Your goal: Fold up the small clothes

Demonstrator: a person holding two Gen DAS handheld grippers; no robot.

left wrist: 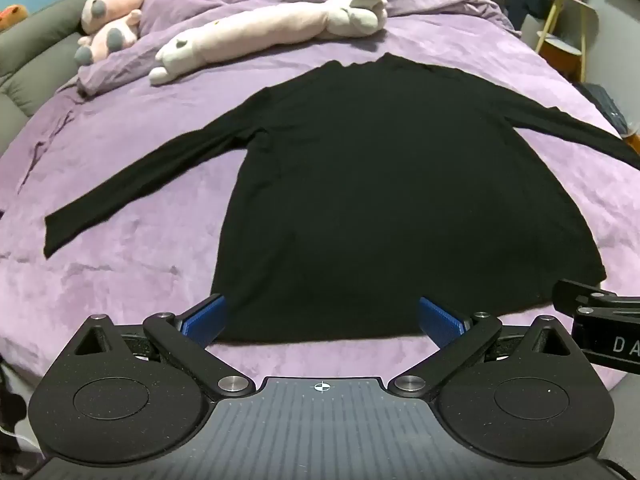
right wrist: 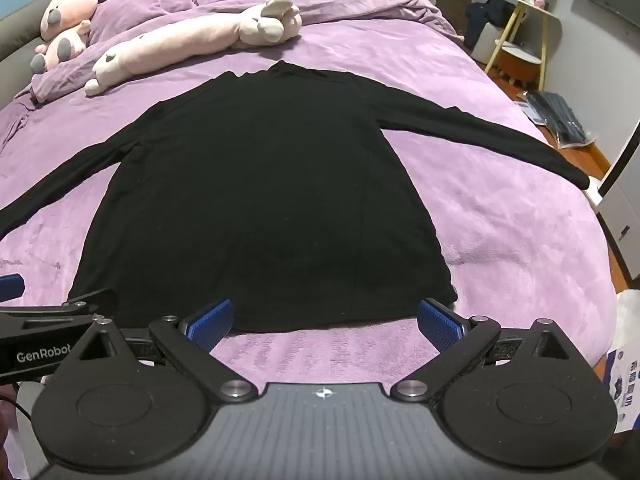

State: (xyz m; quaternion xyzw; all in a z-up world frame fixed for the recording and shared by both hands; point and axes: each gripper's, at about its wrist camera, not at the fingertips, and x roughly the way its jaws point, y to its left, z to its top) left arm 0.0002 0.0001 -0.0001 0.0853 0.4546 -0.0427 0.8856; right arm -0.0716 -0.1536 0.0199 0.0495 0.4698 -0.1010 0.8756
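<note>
Two readable markings: "GenRobot" on left tongs (right wrist: 12, 286), "DA" on right tongs (left wrist: 568, 294).

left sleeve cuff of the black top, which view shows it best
The left wrist view: the black top shows its left sleeve whole, cuff included. In the right wrist view that sleeve runs off the frame's left edge, cuff unseen.

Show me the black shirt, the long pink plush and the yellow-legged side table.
black shirt (left wrist: 380, 200): left wrist view, middle of body.
long pink plush (right wrist: 188, 40): right wrist view, mid-body.
yellow-legged side table (right wrist: 543, 46): right wrist view, leg.
</note>
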